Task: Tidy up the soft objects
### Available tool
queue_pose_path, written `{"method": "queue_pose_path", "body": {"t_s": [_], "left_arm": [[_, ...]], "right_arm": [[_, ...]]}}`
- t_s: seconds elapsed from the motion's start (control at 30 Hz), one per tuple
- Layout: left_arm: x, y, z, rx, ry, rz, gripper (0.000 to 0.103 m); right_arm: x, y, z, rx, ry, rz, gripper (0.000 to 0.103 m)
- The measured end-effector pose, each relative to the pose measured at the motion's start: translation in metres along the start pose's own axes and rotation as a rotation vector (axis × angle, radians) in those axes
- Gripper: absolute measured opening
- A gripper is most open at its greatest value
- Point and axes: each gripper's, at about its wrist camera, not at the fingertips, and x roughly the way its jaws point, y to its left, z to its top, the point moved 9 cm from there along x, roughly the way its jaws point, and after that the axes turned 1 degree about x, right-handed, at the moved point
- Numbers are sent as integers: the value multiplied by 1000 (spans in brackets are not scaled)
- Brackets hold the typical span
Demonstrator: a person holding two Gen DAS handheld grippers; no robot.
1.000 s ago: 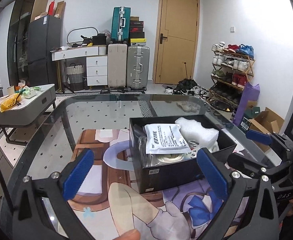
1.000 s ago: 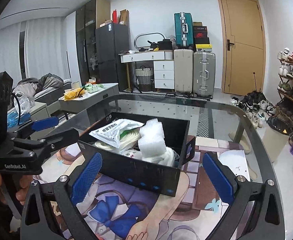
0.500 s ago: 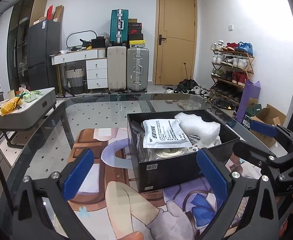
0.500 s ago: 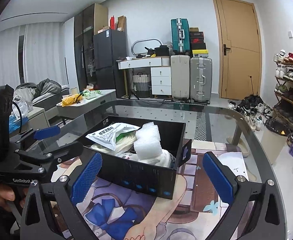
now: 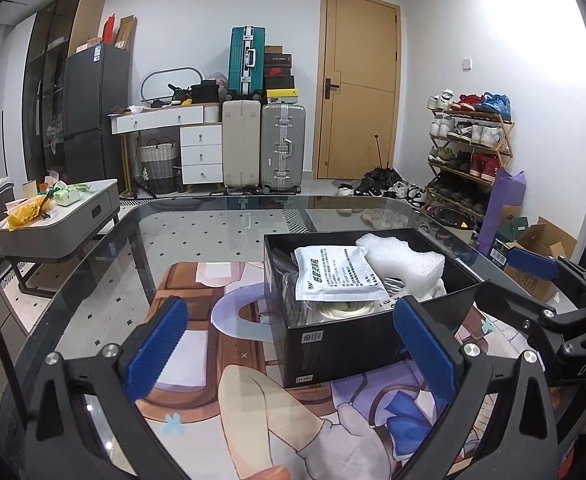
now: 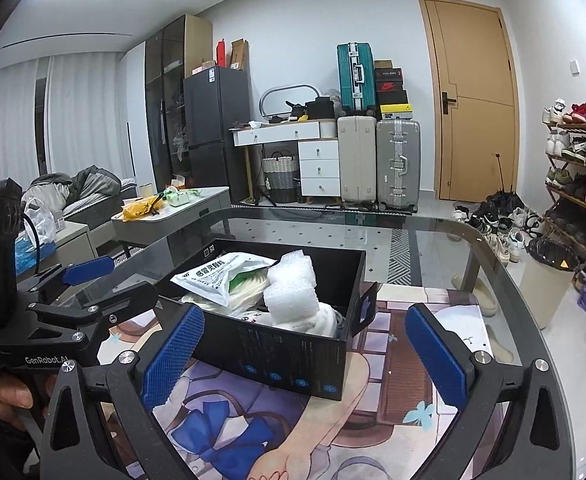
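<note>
A black box (image 5: 345,344) sits on a printed mat (image 5: 253,408) on the glass table (image 5: 197,232), holding a white packet (image 5: 333,274) and foam (image 5: 401,258). The left gripper (image 5: 289,344) and right gripper (image 6: 305,354) hover near it, both spread and empty. Best to come down from above and pinch the foam lightly.

- Open black rectangular cardboard box (image 5: 341,354): upright on the table.
- White printed flat plastic pouch (image 5: 335,274): lies topmost inside.
- White foam block (image 5: 403,258): beside the pouch, protruding above the rim.
</note>
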Motion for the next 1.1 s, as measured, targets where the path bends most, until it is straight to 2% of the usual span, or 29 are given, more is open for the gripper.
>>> {"method": "queue_pose_path", "body": {"t_s": [1.1], "left_arm": [[2, -2, -2, 7, 9, 2, 103]], "right_arm": [[0, 4, -1, -23, 8, -4, 102]]}}
